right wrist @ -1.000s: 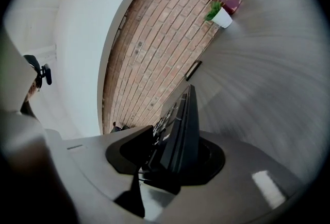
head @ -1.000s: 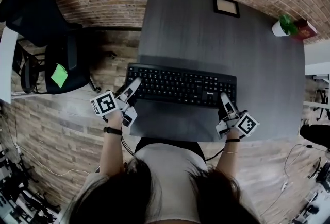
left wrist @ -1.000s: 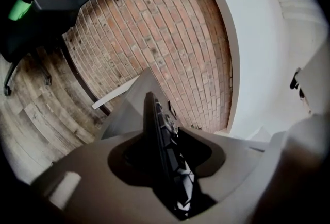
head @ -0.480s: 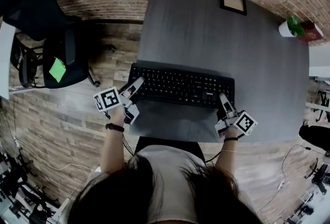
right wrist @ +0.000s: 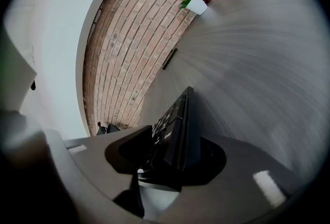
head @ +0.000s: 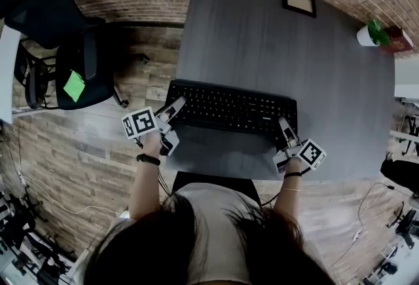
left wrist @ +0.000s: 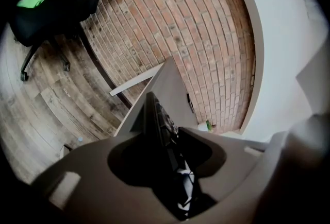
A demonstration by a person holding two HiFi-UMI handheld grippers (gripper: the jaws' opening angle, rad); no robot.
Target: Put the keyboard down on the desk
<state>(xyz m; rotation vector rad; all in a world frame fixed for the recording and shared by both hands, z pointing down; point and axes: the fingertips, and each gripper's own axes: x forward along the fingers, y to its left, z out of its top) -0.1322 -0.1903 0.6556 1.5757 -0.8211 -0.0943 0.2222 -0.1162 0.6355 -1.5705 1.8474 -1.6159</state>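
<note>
"Holding the keyboard (head: 229,109) by its two short ends, the person has it over the near part of the worktop (head: 262,35), with its long side running along the worktop's near edge. Is either tool slack?"

"The left tool (head: 175,105) pinches the end that lies right at the worktop's left edge, its jaws closed on the thin rim. The right tool (head: 284,125) has the other end between its jaws, well inside the worktop's right edge. Those jaws have just been opening a little, though the pads look to be on the plastic."

"Is it down on the worktop yet?"

"It sits very low. No view shows whether the underside touches the worktop."

"How will it handle?"

"Probably light and stiff, a hard plastic slab that should not sag between two end grips. The risk likely lies in the smooth, thin edges, which could slide out of the pads, and in the keys, which give under pressure. The best hold seems to be the bare frame at each end, clear of the keycaps. With both ends level, it should meet the worktop flat and not corner first."
</note>
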